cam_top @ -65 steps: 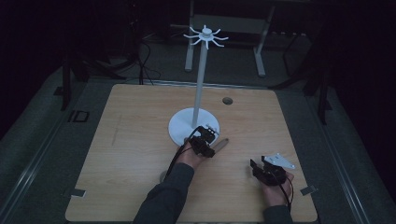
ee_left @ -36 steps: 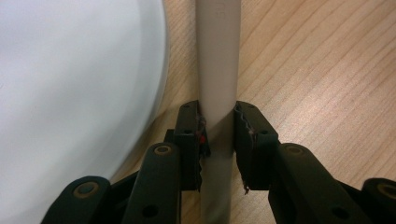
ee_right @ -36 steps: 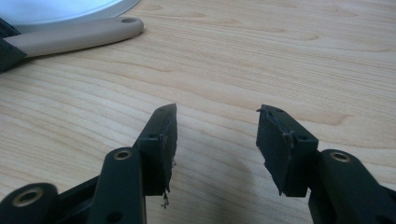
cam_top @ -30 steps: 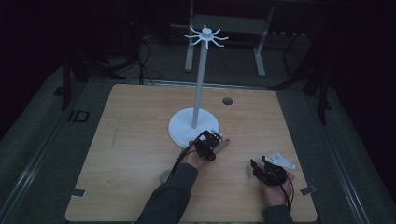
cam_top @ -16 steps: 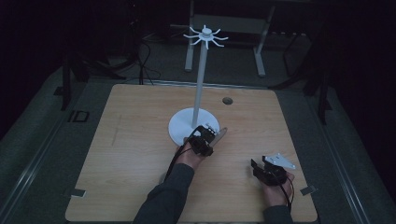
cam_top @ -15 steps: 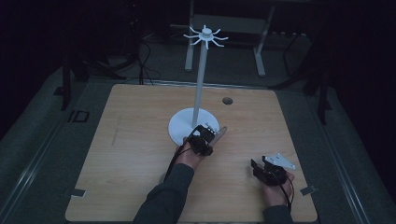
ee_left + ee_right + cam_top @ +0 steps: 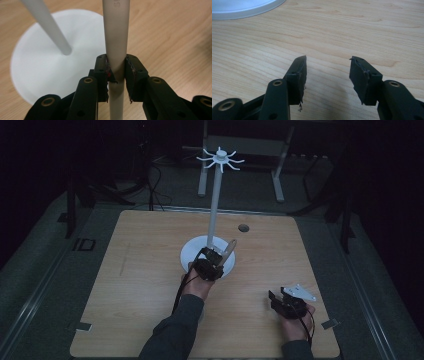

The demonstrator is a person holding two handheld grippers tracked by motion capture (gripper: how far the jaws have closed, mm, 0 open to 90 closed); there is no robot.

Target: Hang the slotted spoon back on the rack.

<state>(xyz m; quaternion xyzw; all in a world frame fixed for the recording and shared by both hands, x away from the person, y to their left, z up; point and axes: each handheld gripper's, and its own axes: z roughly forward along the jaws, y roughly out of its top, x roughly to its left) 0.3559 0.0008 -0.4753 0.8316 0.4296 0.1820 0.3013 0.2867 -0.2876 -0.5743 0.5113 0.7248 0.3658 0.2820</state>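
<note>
The left gripper (image 7: pixel 117 72), clenched on a pale beige cylindrical rod (image 7: pixel 115 42), has lifted it above the white round stand base (image 7: pixel 192 255) (probably for hanging); the right gripper (image 7: pixel 328 75) rests released.

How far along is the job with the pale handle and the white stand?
Done: the left gripper is shut on the long pale beige handle and holds it off the wooden table. In hand: carrying it beside the tall white hook stand. Left: hanging it on a hook; the right gripper rests open.
</note>
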